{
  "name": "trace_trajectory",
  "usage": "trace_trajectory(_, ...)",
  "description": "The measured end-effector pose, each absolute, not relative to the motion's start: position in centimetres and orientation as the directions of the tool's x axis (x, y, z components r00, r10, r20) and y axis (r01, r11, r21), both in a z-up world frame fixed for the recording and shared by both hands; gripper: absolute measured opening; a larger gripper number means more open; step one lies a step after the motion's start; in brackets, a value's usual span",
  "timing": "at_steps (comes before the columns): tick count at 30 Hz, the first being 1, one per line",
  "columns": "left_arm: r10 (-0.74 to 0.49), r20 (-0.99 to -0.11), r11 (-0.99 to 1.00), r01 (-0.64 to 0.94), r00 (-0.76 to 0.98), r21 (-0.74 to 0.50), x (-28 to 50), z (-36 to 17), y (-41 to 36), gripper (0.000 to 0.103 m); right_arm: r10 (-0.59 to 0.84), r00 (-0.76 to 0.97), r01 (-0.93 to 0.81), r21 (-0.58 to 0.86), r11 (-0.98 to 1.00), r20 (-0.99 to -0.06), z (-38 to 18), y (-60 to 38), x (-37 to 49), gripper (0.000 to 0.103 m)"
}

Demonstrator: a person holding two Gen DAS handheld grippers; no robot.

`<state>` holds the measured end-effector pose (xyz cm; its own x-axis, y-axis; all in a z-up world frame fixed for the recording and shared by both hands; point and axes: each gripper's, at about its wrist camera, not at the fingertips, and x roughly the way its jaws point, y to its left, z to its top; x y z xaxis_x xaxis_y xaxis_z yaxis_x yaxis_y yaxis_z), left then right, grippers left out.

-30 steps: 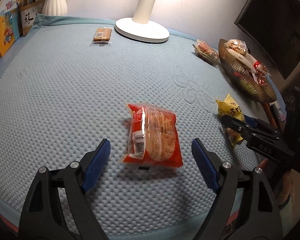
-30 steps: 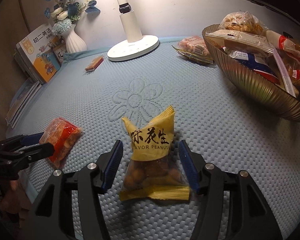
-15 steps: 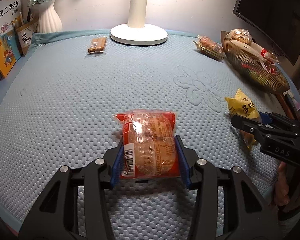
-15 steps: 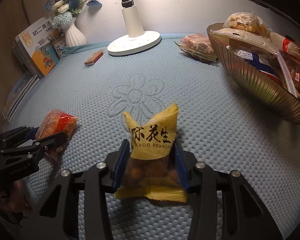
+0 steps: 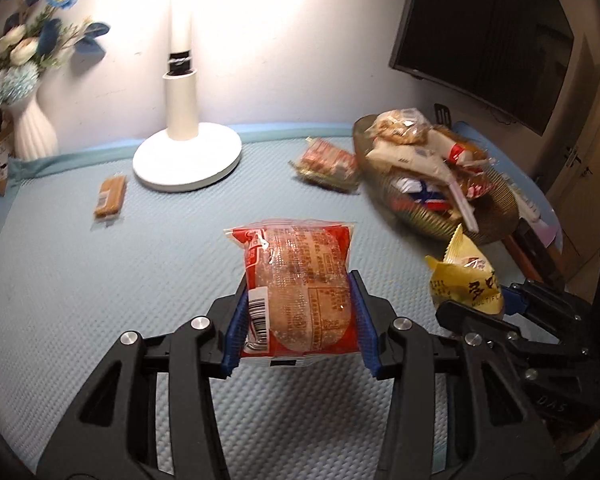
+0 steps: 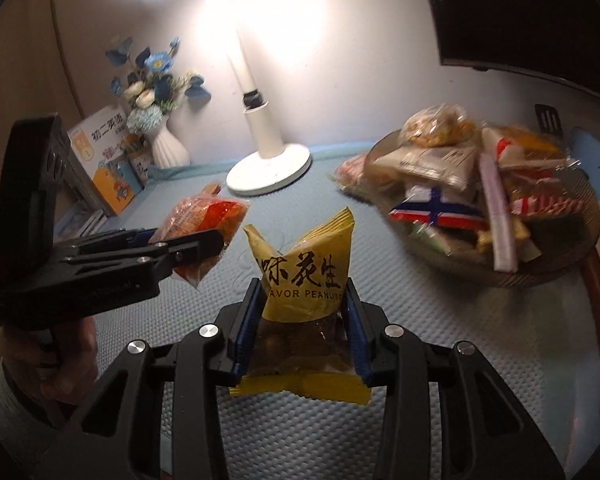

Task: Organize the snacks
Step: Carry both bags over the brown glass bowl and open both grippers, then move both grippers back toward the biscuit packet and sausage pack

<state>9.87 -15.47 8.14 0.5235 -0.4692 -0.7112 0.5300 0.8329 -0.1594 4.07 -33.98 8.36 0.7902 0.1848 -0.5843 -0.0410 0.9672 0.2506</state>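
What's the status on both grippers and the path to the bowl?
Left gripper shut on red snack pack. Right gripper shut on yellow peanut bag. Both off the mat. Snack bowl heaped; nothing in the way.

- Red-and-clear plastic snack packet [image 5: 298, 288] with a white barcode strip
- Yellow peanut bag [image 6: 304, 268] with black lettering
- Pale blue dimpled table mat [image 5: 80, 280]
- Gold ribbed bowl [image 5: 496, 216] at two o'clock
- White ribbed vase [image 6: 170, 148], blue and white flowers [image 6: 152, 80]
- Black grippers with blue pads [image 5: 236, 324]
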Motion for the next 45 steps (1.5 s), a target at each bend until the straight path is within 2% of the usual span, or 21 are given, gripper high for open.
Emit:
trace_trajectory(5,-0.577,-0.638,0.759,0.623,0.51,-0.19,11.5,11.4,-22.3,0.046,0.078,0.855,0.116,0.335,0.935,-0.513,12.4,-41.8,4.5,0.039)
trace_trajectory(8,-0.632,-0.607,0.719,0.656,0.481,-0.229,12.5,12.4,-25.7,0.046,0.006,0.857,0.207,0.356,0.911,-0.514,12.8,-45.0,5.2,0.039)
trace_trajectory(11,-0.669,-0.598,0.691,0.665,0.442,-0.283,13.2,12.2,-28.4,0.046,-0.003,0.854,0.241,0.391,0.888,-0.52,12.4,-47.0,5.8,0.039)
trace_trajectory(15,-0.666,-0.606,0.684,0.681,0.436,-0.261,13.5,11.3,-31.3,0.046,-0.016,0.837,0.28,0.403,0.871,-0.547,11.2,-48.1,6.8,0.043)
trace_trajectory(16,-0.661,-0.609,0.684,0.686,0.439,-0.249,13.5,11.0,-31.8,0.048,-0.019,0.829,0.295,0.408,0.864,-0.559,10.8,-48.4,7.0,0.051)
trace_trajectory(18,-0.64,-0.622,0.697,0.682,0.451,-0.222,13.8,10.3,-32.4,0.053,-0.005,0.828,0.301,0.437,0.848,-0.561,10.2,-49.1,6.6,0.052)
trace_trajectory(19,-0.633,-0.629,0.701,0.68,0.452,-0.216,13.9,10.0,-32.4,0.06,-0.007,0.828,0.306,0.443,0.843,-0.56,10.0,-49.3,6.3,0.052)
trace_trajectory(28,-0.619,-0.617,0.735,0.635,0.486,-0.237,14.3,10.2,-27.4,0.066,0.024,0.836,0.287,0.473,0.833,-0.549,9.7,-48.6,4.5,0.052)
trace_trajectory(34,-0.598,-0.595,0.772,0.587,0.537,-0.245,13.9,11.3,-22.7,0.069,0.065,0.84,0.208,0.43,0.878,-0.539,10.8,-44.8,4.1,0.052)
trace_trajectory(39,-0.539,-0.603,0.837,0.452,0.587,-0.308,13.3,10.0,-15.8,0.072,0.139,0.822,0.099,0.38,0.92,-0.552,10.1,-39.8,4.3,0.052)
trace_trajectory(45,-0.409,-0.672,0.912,0.283,0.617,-0.296,12.5,5.6,-7.9,0.072,0.236,0.76,-0.049,0.31,0.95,-0.605,6.8,-32.6,5.2,0.053)
